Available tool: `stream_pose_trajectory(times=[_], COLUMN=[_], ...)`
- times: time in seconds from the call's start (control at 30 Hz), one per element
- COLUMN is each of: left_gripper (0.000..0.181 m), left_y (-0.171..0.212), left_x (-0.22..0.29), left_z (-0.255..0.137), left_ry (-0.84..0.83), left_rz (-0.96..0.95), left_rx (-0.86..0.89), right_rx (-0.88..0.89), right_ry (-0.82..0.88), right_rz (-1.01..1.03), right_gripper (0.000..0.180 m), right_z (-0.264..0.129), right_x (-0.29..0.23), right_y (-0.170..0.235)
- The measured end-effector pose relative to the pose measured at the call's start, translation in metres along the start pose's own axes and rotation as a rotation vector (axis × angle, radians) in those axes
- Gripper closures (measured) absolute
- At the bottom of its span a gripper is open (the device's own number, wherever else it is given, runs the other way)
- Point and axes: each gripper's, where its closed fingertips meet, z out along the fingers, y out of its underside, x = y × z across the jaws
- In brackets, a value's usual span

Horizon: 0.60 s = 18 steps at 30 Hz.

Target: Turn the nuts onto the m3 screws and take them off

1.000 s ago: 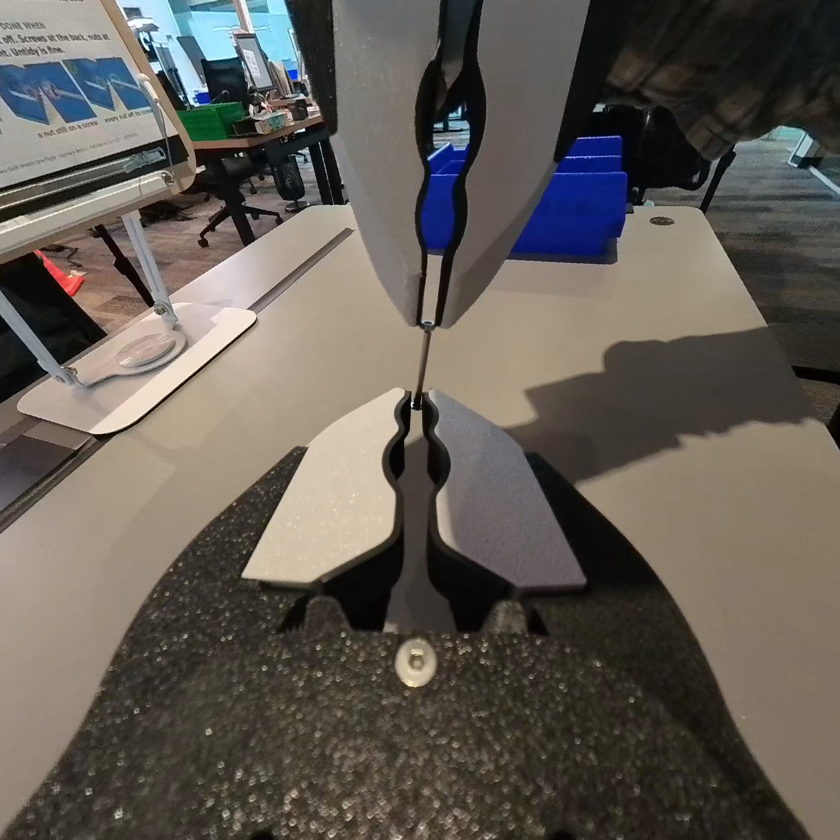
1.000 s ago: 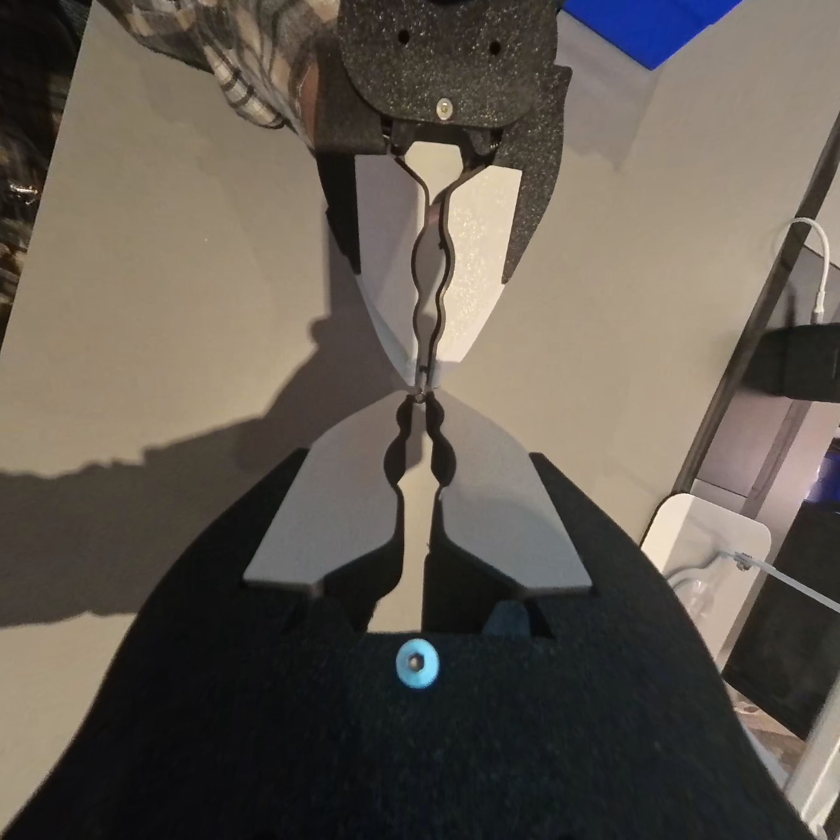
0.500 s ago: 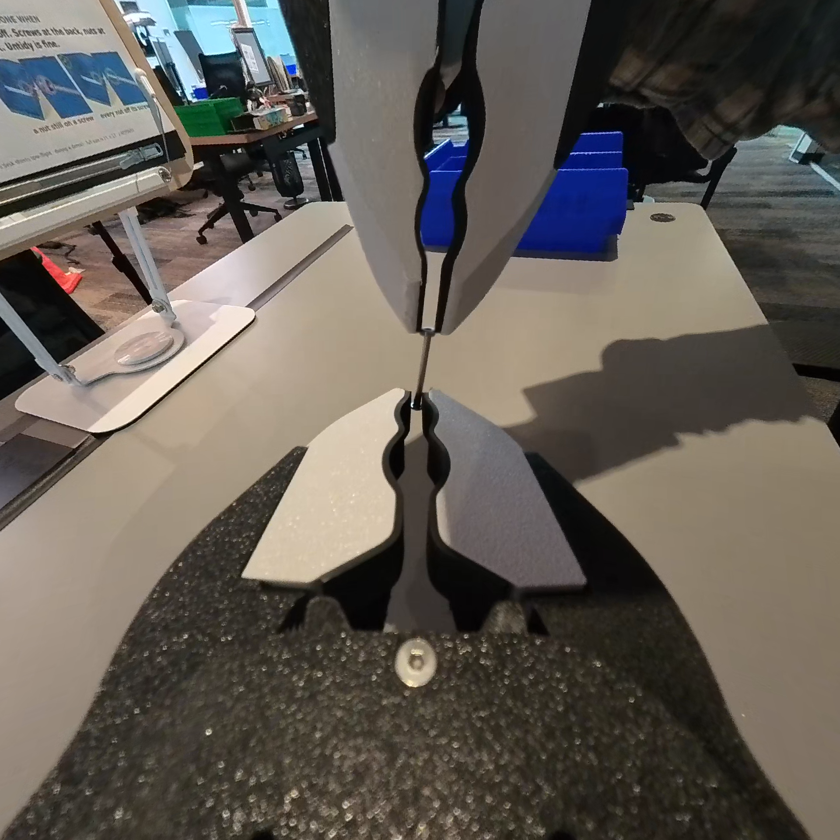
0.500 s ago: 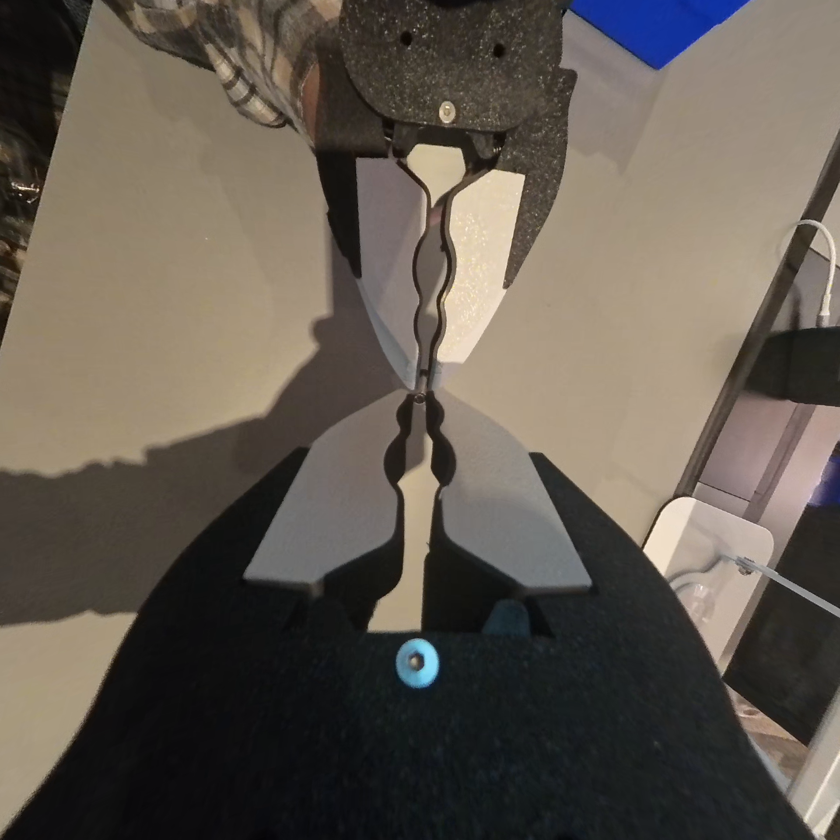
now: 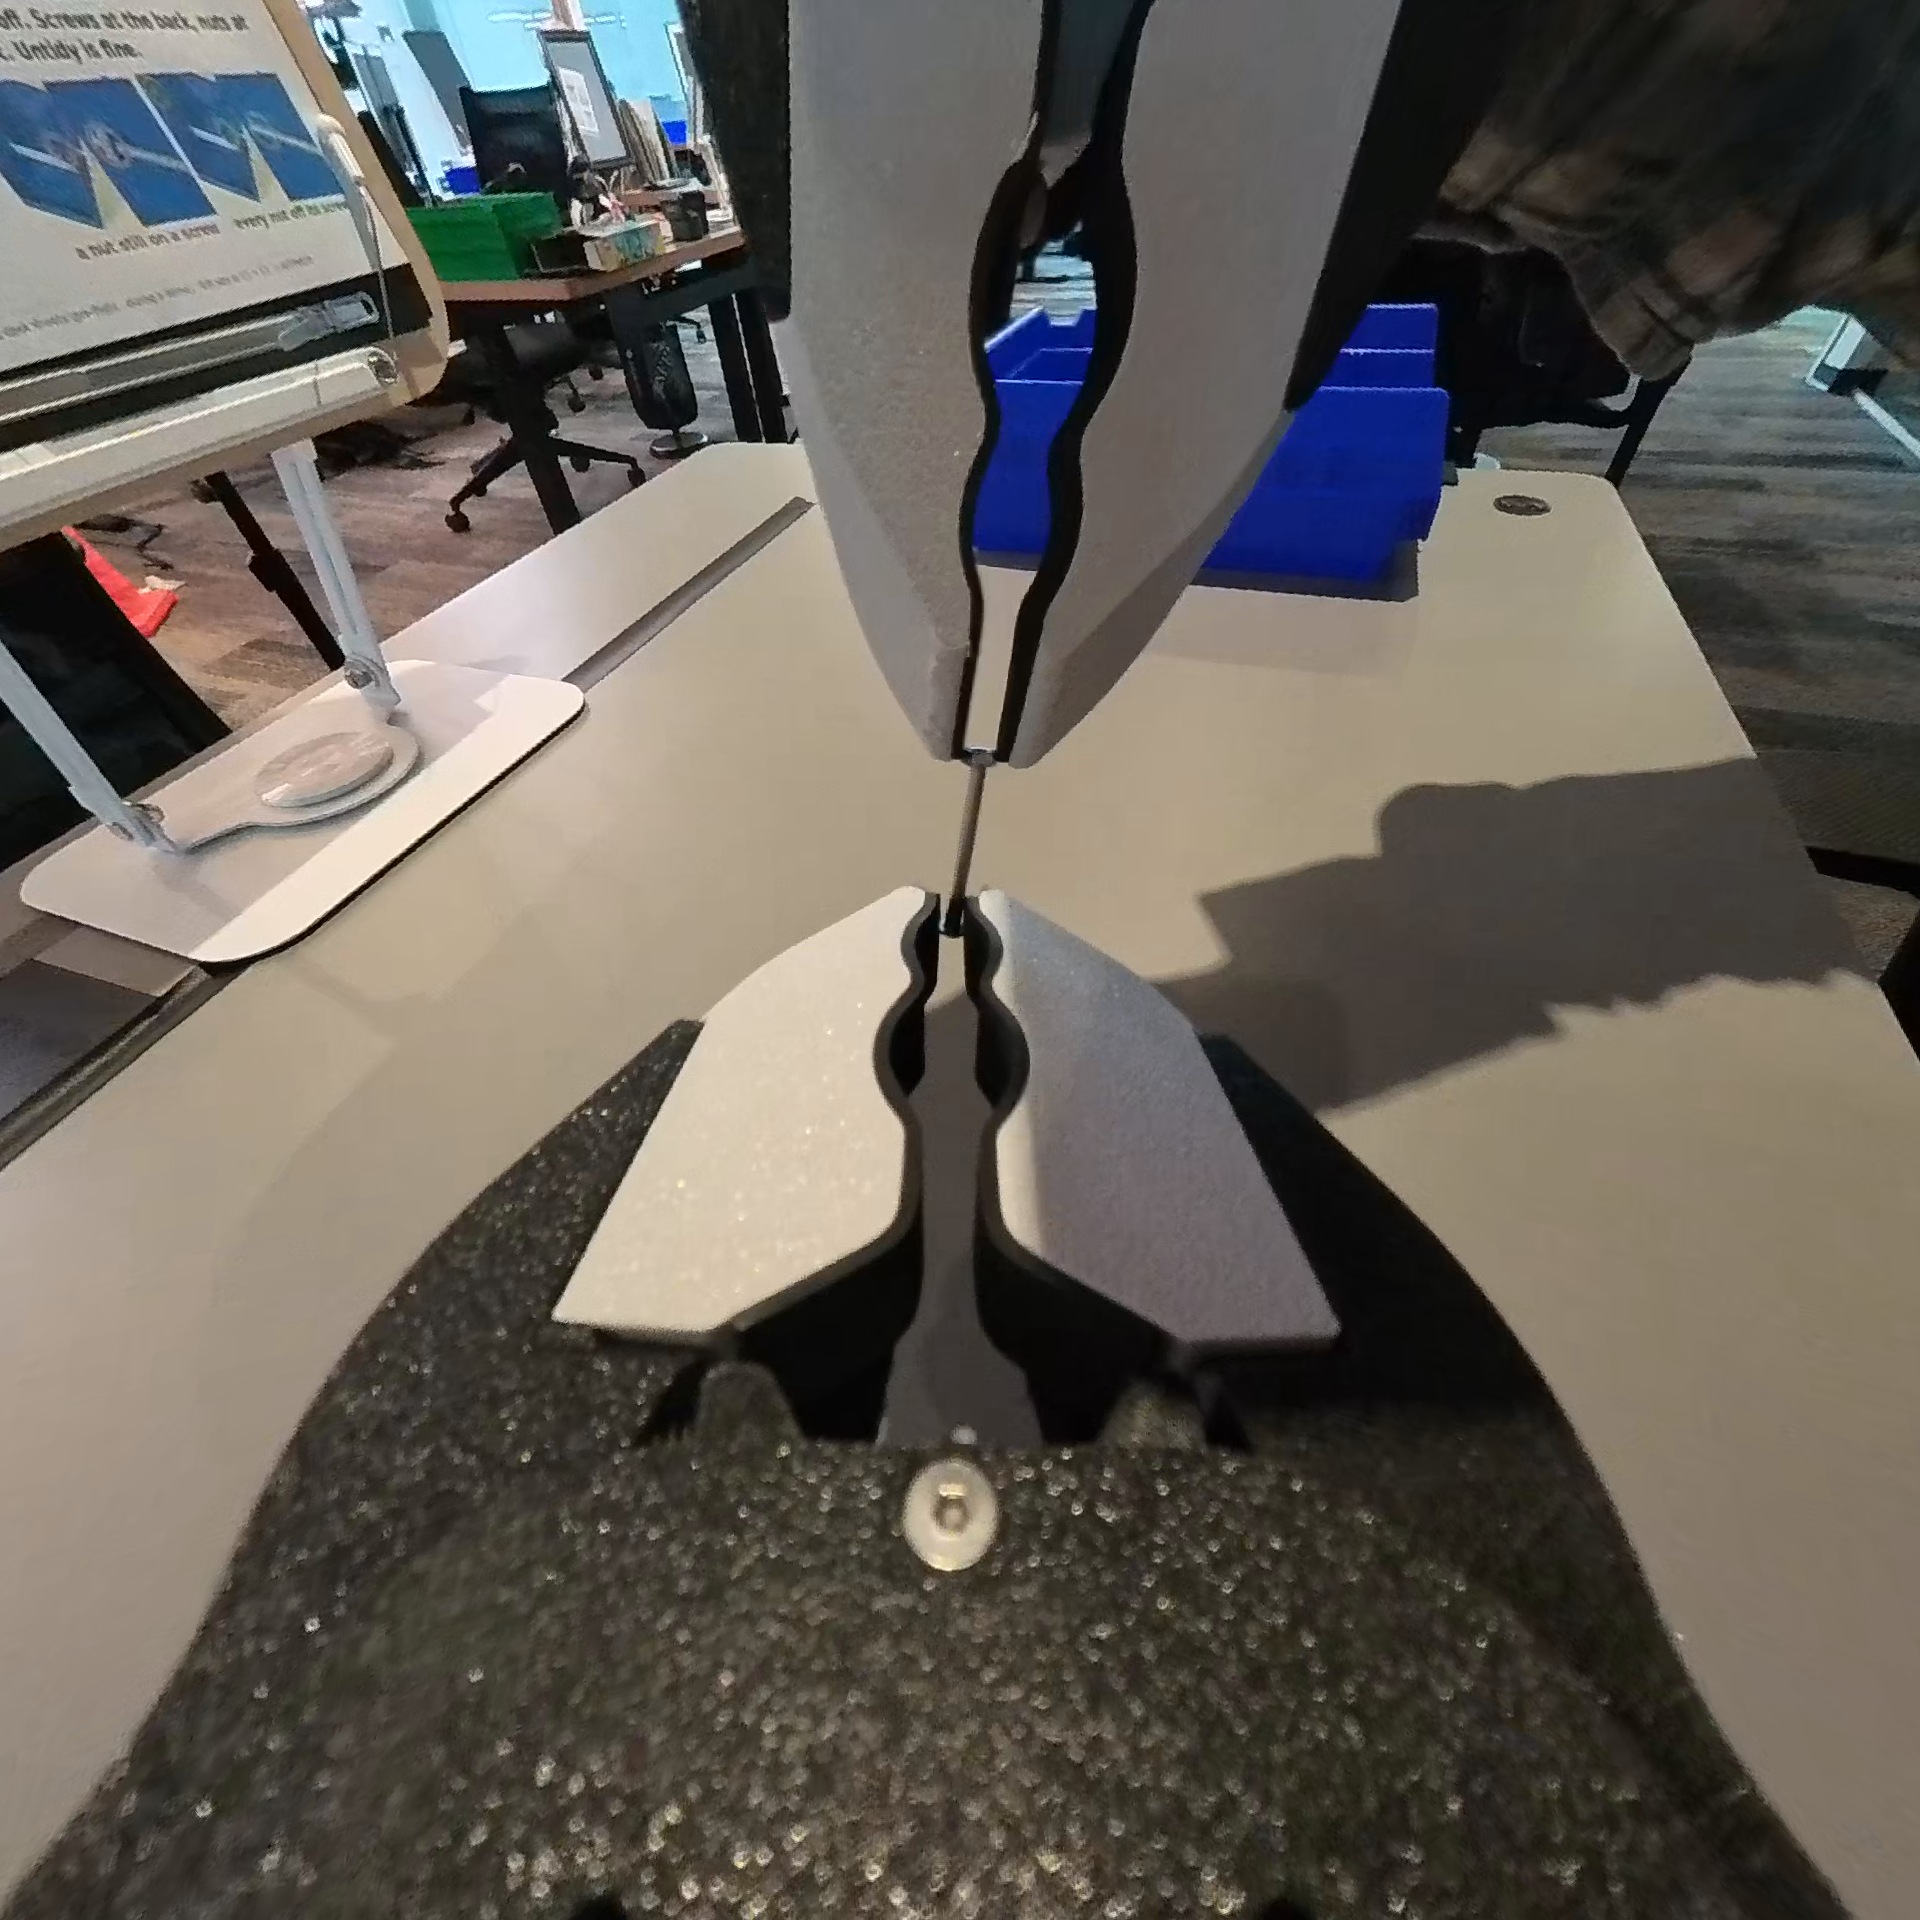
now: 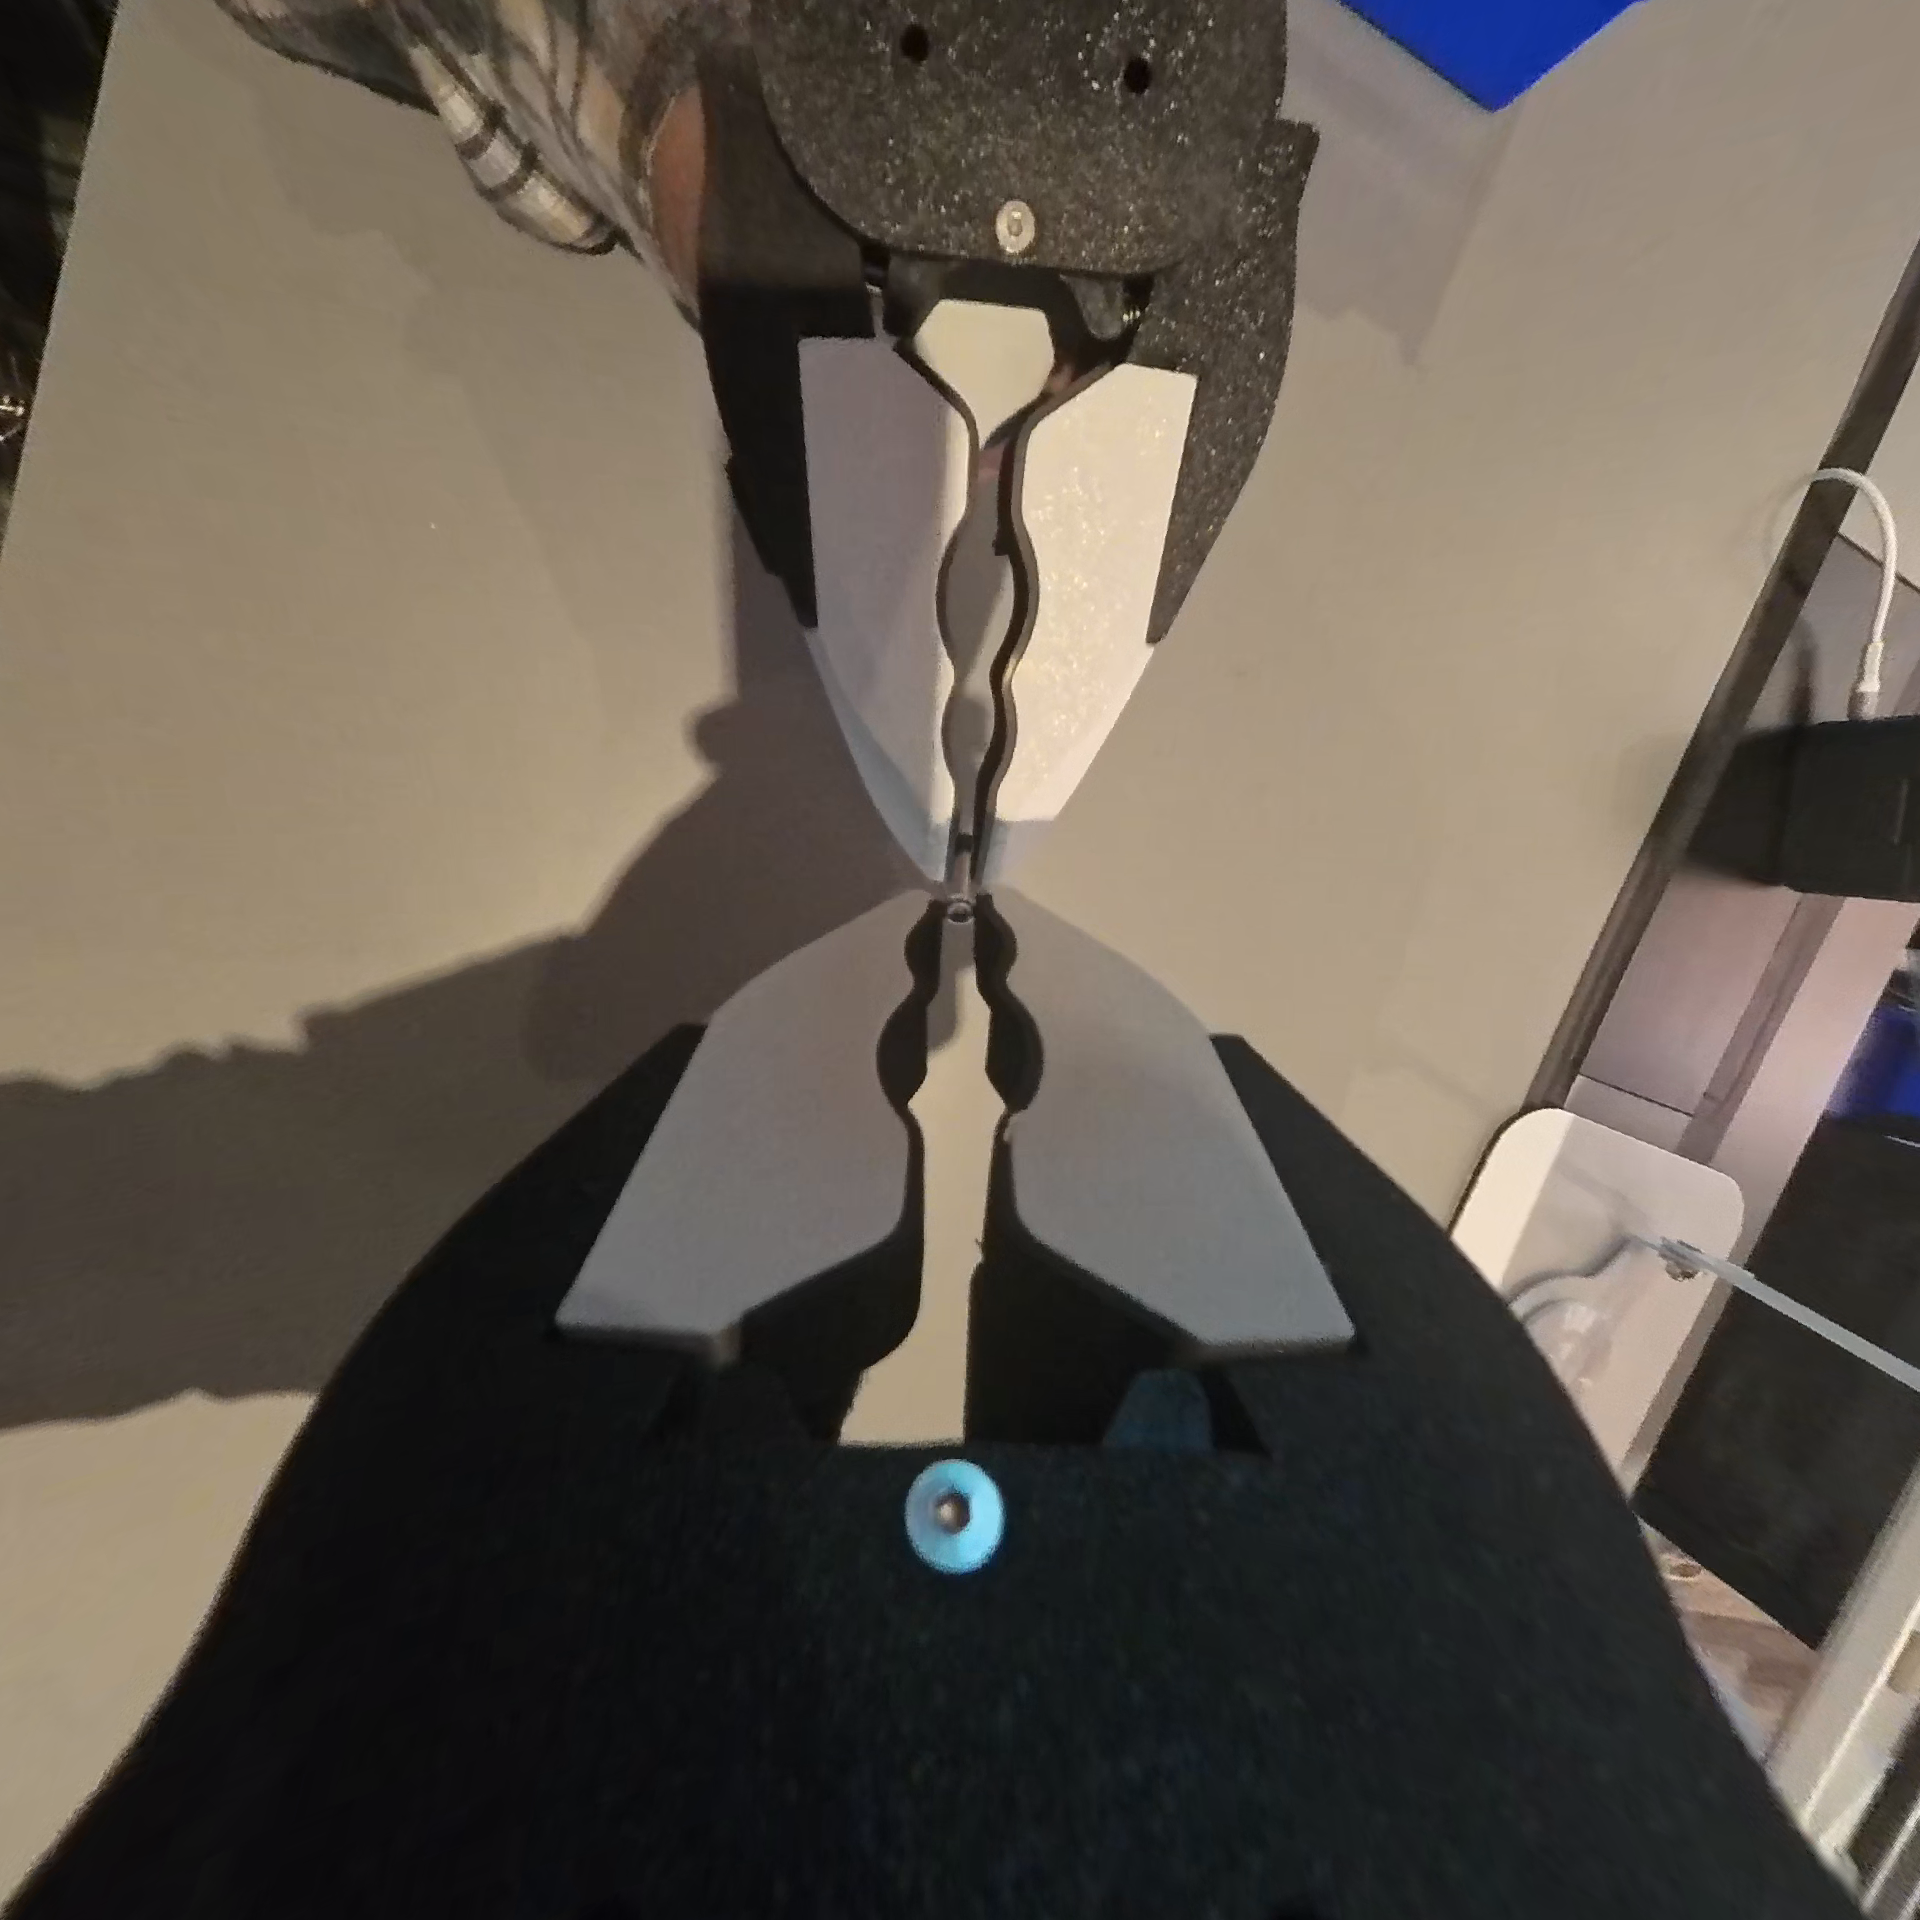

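Observation:
In the left wrist view my left gripper (image 5: 951, 914) is shut on the lower end of a thin m3 screw (image 5: 966, 831), which stands up from its tips above the grey table (image 5: 1455, 727). The right gripper (image 5: 977, 750) comes down from above and is shut on a small nut (image 5: 977, 756) at the screw's upper end. In the right wrist view my right gripper (image 6: 958, 909) pinches the nut (image 6: 958, 912) tip to tip with the left gripper (image 6: 966, 857). The screw (image 6: 964, 871) shows nearly end-on there.
Blue bins (image 5: 1309, 468) stand at the table's far end behind the grippers. A white stand base (image 5: 312, 790) with a printed board (image 5: 156, 208) stands to the left, and shows at the right in the right wrist view (image 6: 1590, 1226). A plaid sleeve (image 5: 1714, 156) is at the upper right.
Both grippers keep their hold. The views shift only slightly and the nut stays at the screw's upper end.

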Motion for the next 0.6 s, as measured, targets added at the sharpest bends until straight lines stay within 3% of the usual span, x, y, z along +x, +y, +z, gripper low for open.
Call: stream_pose_trajectory(times=[0.6], left_gripper=[0.177], left_y=[-0.0022], left_x=[-0.0002], left_z=[-0.0013], left_ry=[0.006], left_rz=[-0.007], left_rx=[0.014], right_rx=[0.006], right_ry=[0.016], right_rz=[0.005], right_gripper=[0.163], right_z=[-0.0047], right_x=[0.0015], right_y=[0.0004])
